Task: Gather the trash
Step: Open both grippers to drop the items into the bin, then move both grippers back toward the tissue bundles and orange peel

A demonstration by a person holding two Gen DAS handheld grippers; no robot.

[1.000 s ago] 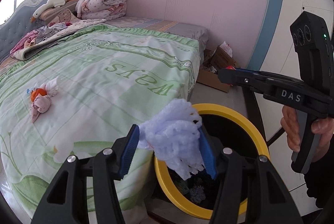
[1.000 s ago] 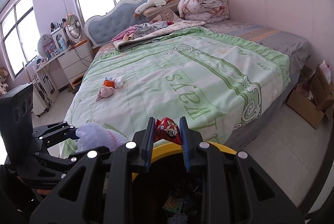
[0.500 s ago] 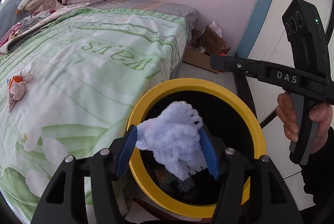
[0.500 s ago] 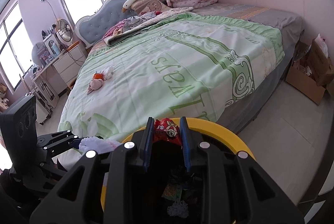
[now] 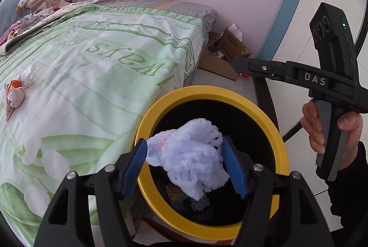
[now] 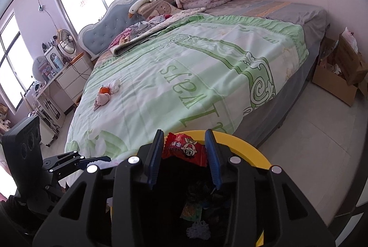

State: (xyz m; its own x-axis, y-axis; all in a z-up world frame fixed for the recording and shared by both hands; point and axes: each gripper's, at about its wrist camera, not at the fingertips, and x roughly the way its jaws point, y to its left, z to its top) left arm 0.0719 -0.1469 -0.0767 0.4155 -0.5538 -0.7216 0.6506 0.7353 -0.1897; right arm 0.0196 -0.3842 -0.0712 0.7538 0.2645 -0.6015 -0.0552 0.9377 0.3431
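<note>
A yellow-rimmed black bin [image 5: 207,92] stands on the floor against the bed's foot corner, with scraps at its bottom. My left gripper [image 5: 186,166] hangs over the bin's mouth. Its jaws are opening, and a white foam net [image 5: 193,159] still touches both blue pads. My right gripper [image 6: 184,155] is over the same bin [image 6: 248,148]. Its jaws are opening too, and a red snack wrapper [image 6: 184,148] spans the gap between its pads. A person's hand grips the right gripper's handle [image 5: 331,138].
The bed with a green quilt [image 5: 103,76] lies left of the bin. A small pink and orange bundle [image 6: 105,92] sits on the quilt. An open cardboard box [image 6: 338,79] rests on the floor by the pink wall. A nightstand [image 6: 73,72] stands beside the headboard.
Both grippers have come down and forward from above the bed's edge to over the bin's mouth. Both pairs of jaws stand wider, and the red wrapper has spread out between the right pads.
</note>
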